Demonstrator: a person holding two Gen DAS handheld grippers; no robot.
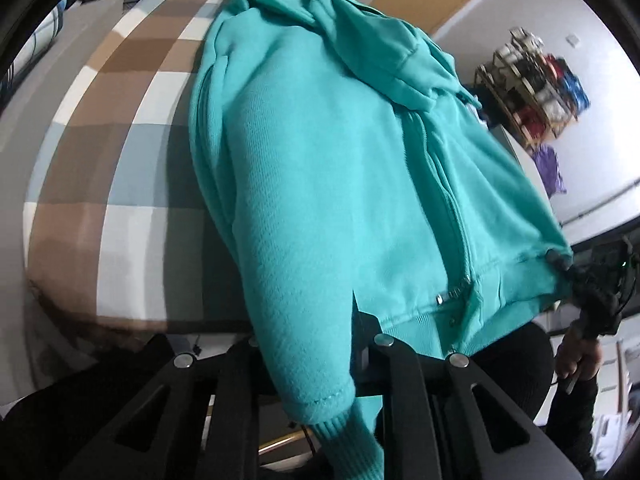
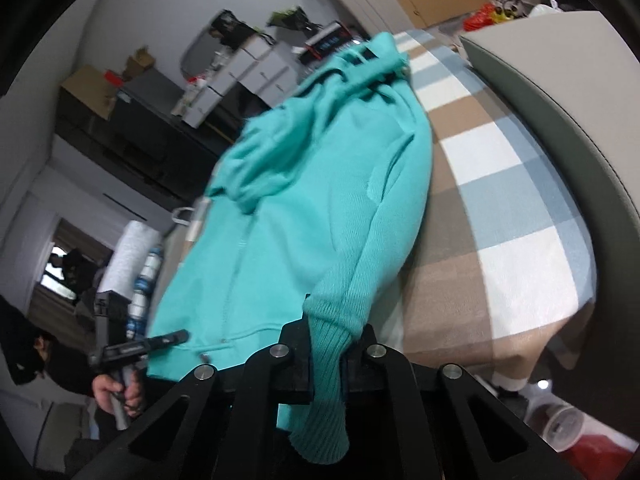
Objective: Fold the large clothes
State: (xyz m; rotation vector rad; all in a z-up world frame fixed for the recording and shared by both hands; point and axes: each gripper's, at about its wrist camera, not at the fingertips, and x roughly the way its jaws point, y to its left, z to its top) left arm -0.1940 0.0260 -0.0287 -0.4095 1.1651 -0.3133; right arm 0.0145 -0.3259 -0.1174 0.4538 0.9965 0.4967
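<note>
Because each gripper, left and right, is clamped only on the hem end of the teal zip hoodie lying on the checked bed, a loose sleeve cuff may slip and spoil the fold.

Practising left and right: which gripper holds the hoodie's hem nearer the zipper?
The left gripper, clamped just beside the zipper bottom end; the right gripper pinches the hem at its far corner.
</note>
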